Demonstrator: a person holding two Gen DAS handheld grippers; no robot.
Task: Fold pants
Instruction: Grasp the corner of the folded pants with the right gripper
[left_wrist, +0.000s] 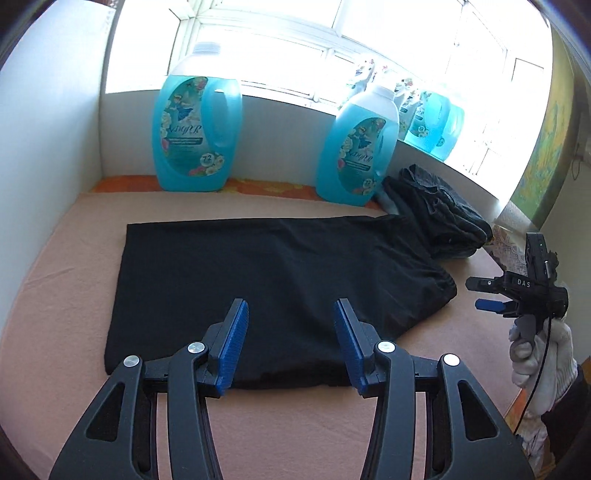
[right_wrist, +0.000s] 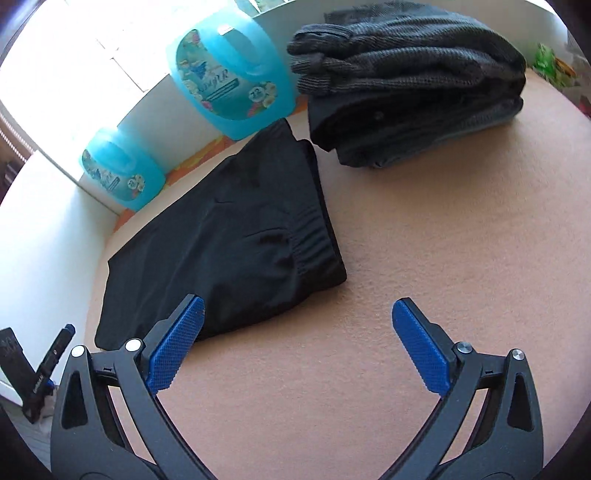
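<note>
Black pants (left_wrist: 258, 280) lie folded flat in a rough rectangle on the peach-coloured table (left_wrist: 295, 435); the elastic waistband is at the right end. They also show in the right wrist view (right_wrist: 229, 251). My left gripper (left_wrist: 291, 314) is open and empty, hovering over the near edge of the pants. My right gripper (right_wrist: 299, 317) is open and empty, above bare table just right of the waistband end; it shows at the right edge of the left wrist view (left_wrist: 480, 295), held in a white-gloved hand.
Two blue detergent jugs (left_wrist: 197, 136) (left_wrist: 358, 155) stand at the back by the window. A stack of folded dark clothes (right_wrist: 406, 85) sits at the back right, close to the pants. A white wall (left_wrist: 44, 147) bounds the left.
</note>
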